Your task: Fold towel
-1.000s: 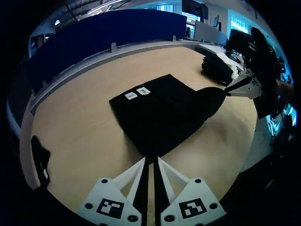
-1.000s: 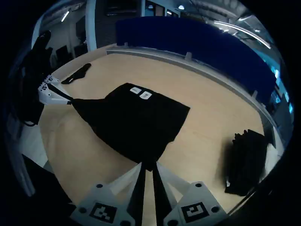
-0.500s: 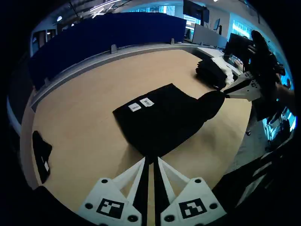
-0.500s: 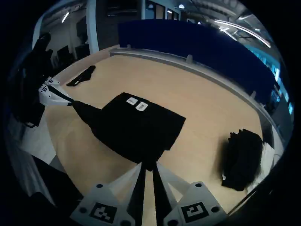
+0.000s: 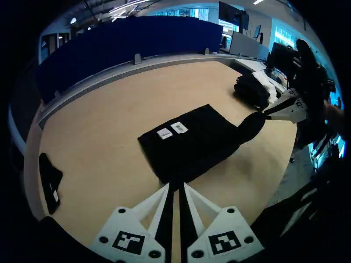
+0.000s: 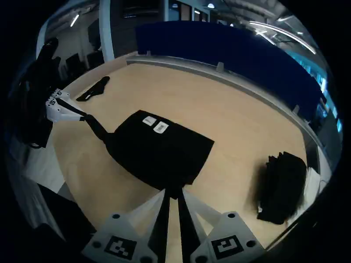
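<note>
So the black towel (image 5: 193,144) lies mid-frame on the light wood counter (image 5: 101,131) as a rough rectangle, with two little white labels (image 5: 172,130) on top near its upper-left edge. In the left gripper view, the left gripper (image 5: 175,186) comes up from bottom centre and its fingers are clamped together on the towel's nearest corner. Same deal in the right gripper view: the right gripper (image 6: 173,191) at bottom centre has its fingers pinched tight on the near corner there. Each view also catches the other gripper off to the side with its corner drawn out into a thin stretched tail, at the right edge in the left gripper view and the left edge in the right one. Further out, a stack of dark folded cloths (image 5: 253,87) sits on the counter at upper right, a small dark item (image 5: 50,182) lies at lower left, and a blue divider (image 5: 127,39) runs along the counter's far side.
</note>
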A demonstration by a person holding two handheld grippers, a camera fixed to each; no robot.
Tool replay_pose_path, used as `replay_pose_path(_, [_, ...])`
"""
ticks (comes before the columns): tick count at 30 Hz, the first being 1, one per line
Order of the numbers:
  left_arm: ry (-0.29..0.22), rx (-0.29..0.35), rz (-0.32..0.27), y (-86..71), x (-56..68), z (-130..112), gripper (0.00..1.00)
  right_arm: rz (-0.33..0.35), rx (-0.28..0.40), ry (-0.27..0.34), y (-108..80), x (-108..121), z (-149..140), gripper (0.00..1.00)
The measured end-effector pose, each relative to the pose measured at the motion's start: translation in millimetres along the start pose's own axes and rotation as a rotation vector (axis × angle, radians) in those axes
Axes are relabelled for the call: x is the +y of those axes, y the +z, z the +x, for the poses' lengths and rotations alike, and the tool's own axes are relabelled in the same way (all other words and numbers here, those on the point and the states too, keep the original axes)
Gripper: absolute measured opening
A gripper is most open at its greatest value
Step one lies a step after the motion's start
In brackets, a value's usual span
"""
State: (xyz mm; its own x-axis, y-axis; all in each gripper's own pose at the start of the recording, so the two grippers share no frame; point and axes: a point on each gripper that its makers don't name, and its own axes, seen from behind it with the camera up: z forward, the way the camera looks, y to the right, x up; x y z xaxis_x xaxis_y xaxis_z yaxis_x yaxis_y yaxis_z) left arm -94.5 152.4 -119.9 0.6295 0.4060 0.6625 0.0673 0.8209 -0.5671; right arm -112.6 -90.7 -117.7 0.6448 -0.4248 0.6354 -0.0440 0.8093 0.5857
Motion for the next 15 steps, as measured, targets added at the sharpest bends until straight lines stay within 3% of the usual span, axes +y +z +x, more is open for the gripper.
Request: replay_pose_path(15, [0.022,0.007,0.02,45.7,-32.9,33.6,0.08,-0.023,-0.002,-0.031,47.7,39.4,33.5,0.12])
